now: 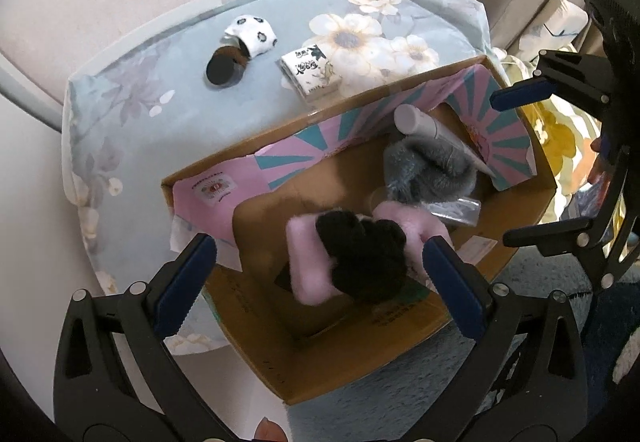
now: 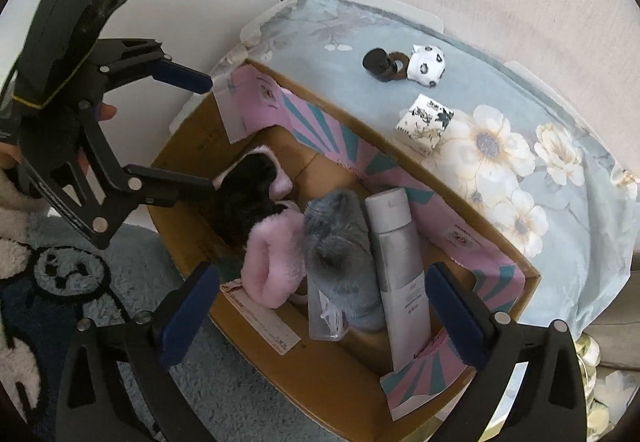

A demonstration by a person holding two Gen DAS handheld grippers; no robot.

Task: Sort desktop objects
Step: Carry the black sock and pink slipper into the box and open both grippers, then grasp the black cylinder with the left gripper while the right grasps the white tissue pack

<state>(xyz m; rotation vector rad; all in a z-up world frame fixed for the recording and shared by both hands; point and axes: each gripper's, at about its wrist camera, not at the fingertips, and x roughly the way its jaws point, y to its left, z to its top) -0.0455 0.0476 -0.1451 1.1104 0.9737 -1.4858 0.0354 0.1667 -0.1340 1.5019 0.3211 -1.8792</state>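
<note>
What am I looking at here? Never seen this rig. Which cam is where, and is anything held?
No robot: a person holds a two-finger claw in each hand, each with a fisheye camera looking along its fingers. First picture is from the left claw, second from the right claw. Both stand open above a cardboard box, holding nothing. Inside lie a pink-and-black fluffy item, a grey fluffy item and a silver tube. Still on the floral tablecloth: a spotted white piece, a dark round object and a small printed box.
</note>
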